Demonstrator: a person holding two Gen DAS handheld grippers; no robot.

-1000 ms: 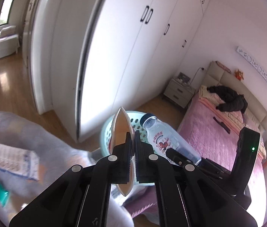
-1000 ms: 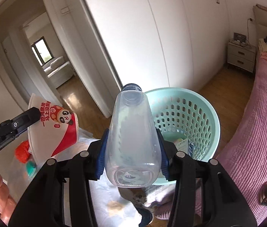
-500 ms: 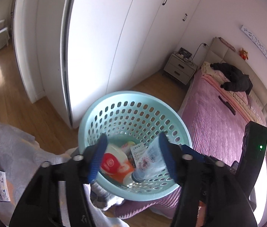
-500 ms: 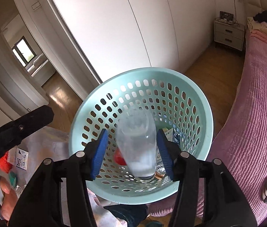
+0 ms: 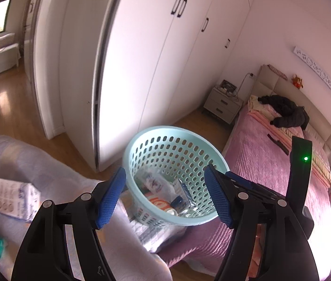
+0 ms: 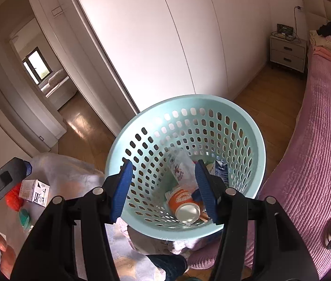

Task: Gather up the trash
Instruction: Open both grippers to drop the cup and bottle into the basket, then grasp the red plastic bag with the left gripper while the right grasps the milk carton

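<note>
Both wide apart and empty over the basket [image 6: 247,126], left gripper [image 5: 165,194] and right gripper [image 6: 163,185], bottle [image 6: 179,166] and cup [image 6: 184,201] lying inside; next, probably fetching the carton [image 5: 6,194] at lower left.
</note>
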